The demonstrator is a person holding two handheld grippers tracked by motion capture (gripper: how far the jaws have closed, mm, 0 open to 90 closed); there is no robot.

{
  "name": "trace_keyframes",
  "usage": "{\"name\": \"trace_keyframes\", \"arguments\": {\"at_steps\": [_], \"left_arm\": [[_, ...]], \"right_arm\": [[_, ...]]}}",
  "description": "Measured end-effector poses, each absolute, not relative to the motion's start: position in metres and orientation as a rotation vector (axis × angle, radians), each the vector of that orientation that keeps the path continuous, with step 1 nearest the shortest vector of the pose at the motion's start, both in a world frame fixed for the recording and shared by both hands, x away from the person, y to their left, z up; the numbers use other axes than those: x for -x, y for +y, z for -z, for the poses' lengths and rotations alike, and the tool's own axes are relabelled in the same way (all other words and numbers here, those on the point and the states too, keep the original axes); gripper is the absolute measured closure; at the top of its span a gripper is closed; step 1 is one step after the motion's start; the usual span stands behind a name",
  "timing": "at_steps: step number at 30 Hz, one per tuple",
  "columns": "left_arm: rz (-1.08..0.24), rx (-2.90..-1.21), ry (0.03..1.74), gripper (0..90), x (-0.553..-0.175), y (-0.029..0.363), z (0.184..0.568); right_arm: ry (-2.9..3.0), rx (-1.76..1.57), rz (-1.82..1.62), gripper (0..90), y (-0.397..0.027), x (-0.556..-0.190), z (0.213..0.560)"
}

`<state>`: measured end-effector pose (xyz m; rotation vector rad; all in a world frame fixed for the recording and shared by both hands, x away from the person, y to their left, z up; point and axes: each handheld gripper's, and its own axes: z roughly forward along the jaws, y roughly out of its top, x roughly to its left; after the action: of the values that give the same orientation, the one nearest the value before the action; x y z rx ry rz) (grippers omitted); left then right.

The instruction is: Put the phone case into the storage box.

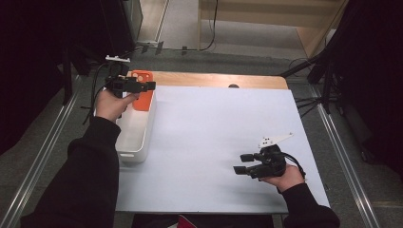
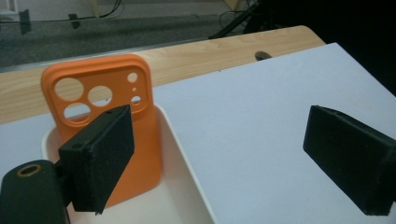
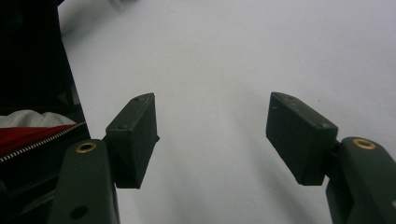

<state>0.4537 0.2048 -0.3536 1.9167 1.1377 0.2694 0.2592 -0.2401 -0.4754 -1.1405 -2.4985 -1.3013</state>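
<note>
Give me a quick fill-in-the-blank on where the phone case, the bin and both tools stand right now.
1. The phone case leaning in the white bin is coloured ____.
2. The jaws of the left tool stand ____, with nothing between them.
3. The right tool hangs over the white ____.
4. The bin sits at the board's ____ edge in the high view.

Missing words: orange; open; board; left

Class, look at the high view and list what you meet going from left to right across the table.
White tray → orange phone case leaning in it → bare white tabletop → right claw, open, with nothing between its jaws.
</note>
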Motion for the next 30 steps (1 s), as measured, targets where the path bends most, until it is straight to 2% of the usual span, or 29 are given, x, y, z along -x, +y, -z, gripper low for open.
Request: {"name": "trace_keyframes", "arguments": {"at_steps": [13,30], "left_arm": [[-0.168,-1.986,0.957,8.9,-0.436,0.192,0.348],[-0.146,-2.048,0.817,8.9,-0.409,0.174,0.348]], "right_arm": [[-2.499,1.14,1.306,32.9,-0.24,-0.259,0.475],[-2.496,1.147,1.31,32.9,-0.242,-0.258,0.475]]}}
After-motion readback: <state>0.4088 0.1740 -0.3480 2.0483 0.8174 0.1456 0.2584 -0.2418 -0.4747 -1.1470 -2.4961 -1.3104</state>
